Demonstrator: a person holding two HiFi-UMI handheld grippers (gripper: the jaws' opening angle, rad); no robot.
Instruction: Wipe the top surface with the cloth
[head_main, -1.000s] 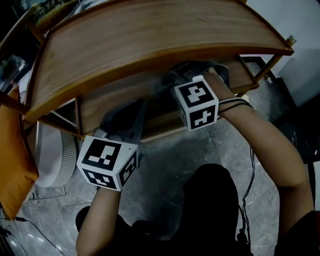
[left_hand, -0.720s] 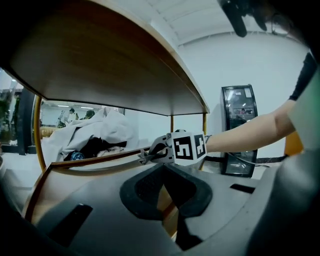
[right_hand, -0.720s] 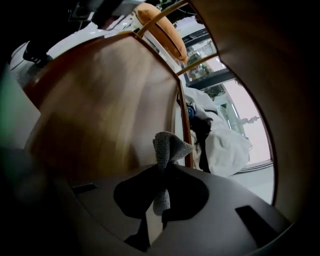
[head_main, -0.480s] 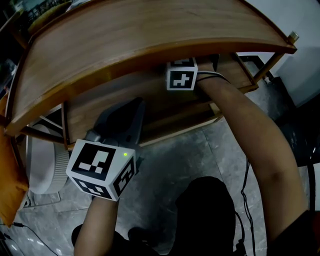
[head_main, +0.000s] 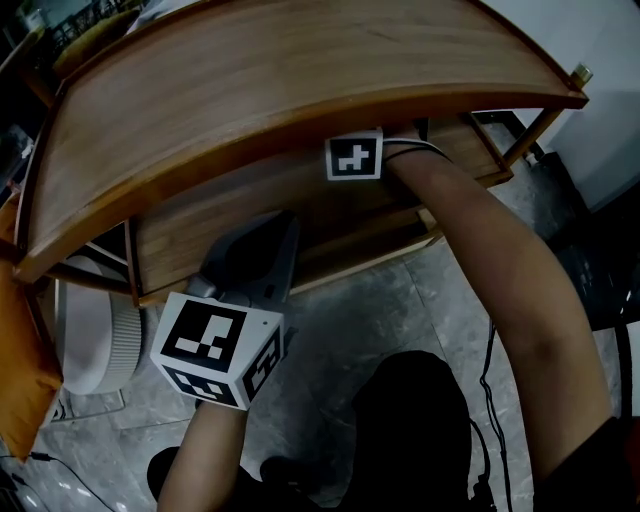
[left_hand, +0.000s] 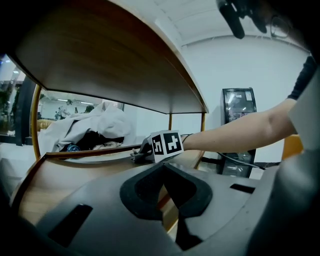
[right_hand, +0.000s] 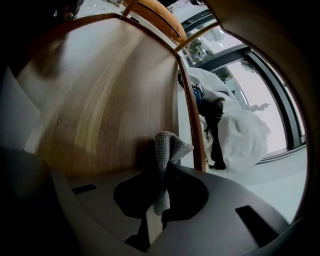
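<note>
The curved wooden top surface (head_main: 300, 70) spans the head view, with a lower shelf (head_main: 200, 225) beneath it. My right gripper (right_hand: 162, 175) reaches in under the top, over the lower shelf; in the head view only its marker cube (head_main: 353, 157) shows. It is shut on a grey knitted cloth (right_hand: 166, 147), which sticks up between the jaws. The left gripper view shows the right gripper (left_hand: 142, 152) low over the shelf. My left gripper (left_hand: 164, 166) is at the shelf's front edge, with its cube (head_main: 218, 348) lower left. It is shut on nothing.
A white round appliance (head_main: 90, 340) and an orange cushion (head_main: 20, 400) sit on the left, on the grey tiled floor (head_main: 380, 310). A heap of white fabric (right_hand: 235, 125) lies beyond the shelf's far rim. A dark cabinet (left_hand: 239, 107) stands by the wall.
My right gripper has gone from the shelf's front edge in under the top board, away from me. The left gripper has stayed at the front edge and shifted only slightly.
</note>
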